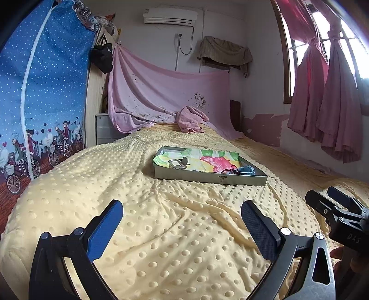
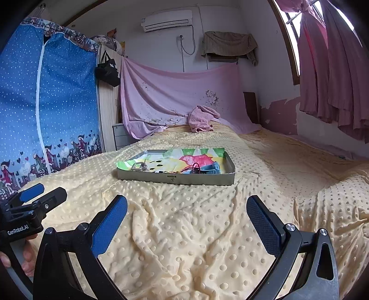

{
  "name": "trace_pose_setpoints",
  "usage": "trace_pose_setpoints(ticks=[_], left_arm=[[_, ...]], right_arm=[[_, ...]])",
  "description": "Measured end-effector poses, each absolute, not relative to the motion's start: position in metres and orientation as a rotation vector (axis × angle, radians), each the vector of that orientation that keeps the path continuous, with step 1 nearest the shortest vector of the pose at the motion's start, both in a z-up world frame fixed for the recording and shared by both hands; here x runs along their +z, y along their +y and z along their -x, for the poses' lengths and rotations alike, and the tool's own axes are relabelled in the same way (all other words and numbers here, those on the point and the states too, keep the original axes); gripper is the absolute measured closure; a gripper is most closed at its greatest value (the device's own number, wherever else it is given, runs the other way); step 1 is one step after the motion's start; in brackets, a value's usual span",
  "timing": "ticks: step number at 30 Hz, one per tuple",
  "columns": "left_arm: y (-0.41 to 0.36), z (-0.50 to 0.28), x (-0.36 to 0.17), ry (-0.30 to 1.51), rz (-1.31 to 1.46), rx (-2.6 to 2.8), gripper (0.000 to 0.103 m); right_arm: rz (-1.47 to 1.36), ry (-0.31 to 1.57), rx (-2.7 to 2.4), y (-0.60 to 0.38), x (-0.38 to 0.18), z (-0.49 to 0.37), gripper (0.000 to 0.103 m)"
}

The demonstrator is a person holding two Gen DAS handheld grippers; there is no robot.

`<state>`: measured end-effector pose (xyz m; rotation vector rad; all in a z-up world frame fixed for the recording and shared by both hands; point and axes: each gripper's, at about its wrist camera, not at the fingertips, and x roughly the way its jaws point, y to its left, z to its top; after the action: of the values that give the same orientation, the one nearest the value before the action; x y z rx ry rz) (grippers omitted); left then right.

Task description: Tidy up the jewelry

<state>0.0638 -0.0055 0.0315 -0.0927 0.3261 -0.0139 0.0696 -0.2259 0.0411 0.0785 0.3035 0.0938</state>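
Both the left gripper [image 1: 182, 221] and right gripper [image 2: 186, 221] gape empty at lower frame. Jewelry [image 2: 196, 169] lies unsorted in the centre tray [image 2: 175, 179]; the task appears unstarted.

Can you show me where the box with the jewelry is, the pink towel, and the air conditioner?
box [image 2: 175, 178], right wrist view, front wall.
pink towel [image 2: 200, 118], right wrist view, middle of the heap.
air conditioner [image 1: 169, 15], left wrist view, front panel.

Right tool [image 2: 186, 221] gapes above blanket [image 2: 184, 242], near tray [image 2: 175, 178].
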Motion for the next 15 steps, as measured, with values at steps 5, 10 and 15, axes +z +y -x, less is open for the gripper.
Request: trace_pose_setpoints(ticks=[5,10,15], left_arm=[[-0.0083,-0.0637,0.0267,0.329,0.082,-0.016,0.000],[-0.0110,-0.0618,0.0258,0.327,0.071,-0.021,0.000],[-0.0107,-0.0617,0.0261,0.327,0.070,-0.023,0.000]], right_arm=[[-0.088,0.311,0.096,-0.2284,0.0367,-0.0731,0.001],[-0.078,0.312,0.085,-0.2287,0.0358,-0.0744,0.001],[-0.084,0.317,0.087,-0.2298,0.0353,-0.0752,0.001]])
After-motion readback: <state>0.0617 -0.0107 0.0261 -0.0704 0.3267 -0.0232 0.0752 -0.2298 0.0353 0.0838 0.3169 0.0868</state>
